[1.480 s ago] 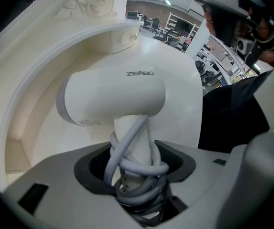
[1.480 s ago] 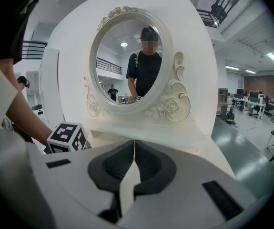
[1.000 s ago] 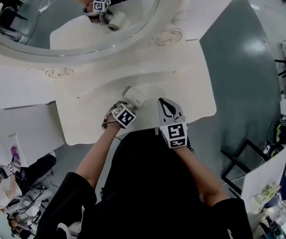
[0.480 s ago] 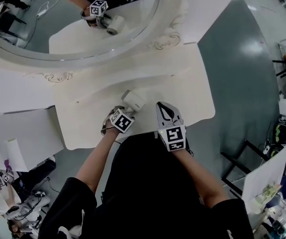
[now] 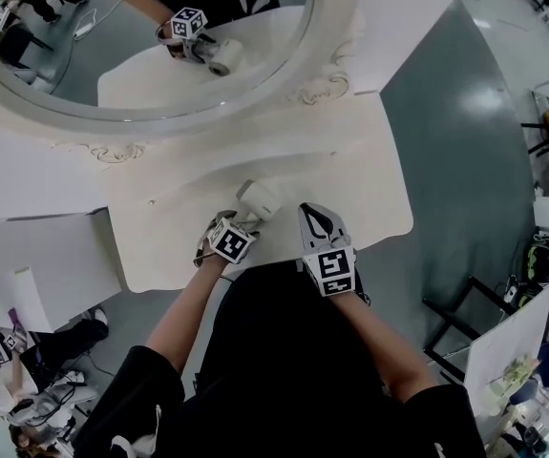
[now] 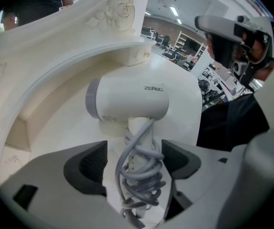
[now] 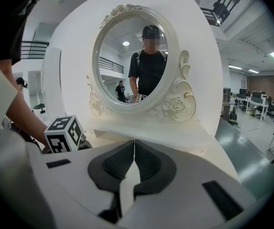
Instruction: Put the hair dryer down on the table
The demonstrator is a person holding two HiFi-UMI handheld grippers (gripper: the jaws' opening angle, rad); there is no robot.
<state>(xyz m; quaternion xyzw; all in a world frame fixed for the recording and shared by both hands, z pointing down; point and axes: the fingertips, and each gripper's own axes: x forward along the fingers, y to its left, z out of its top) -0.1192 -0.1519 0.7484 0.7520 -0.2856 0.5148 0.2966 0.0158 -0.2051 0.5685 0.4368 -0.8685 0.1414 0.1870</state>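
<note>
head view: hair dryer (image 5: pixel 258 198) rests on the white table (image 5: pixel 369 175) below the oval mirror (image 5: pixel 140 55), near the right gripper (image 5: pixel 316 215).
left gripper view: left gripper (image 6: pixel 133 162) jaws opening, pads clear of the handle wound with cord (image 6: pixel 140 178).
right gripper view: jaws together, empty, facing the mirror.

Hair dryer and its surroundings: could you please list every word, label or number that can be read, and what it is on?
"ZEBRO", as best it reads: grey brand print on the hair dryer body.
Small print near its grey rear ring: too small to read.
Marker cubes: black-and-white patterns only, no words.
</note>
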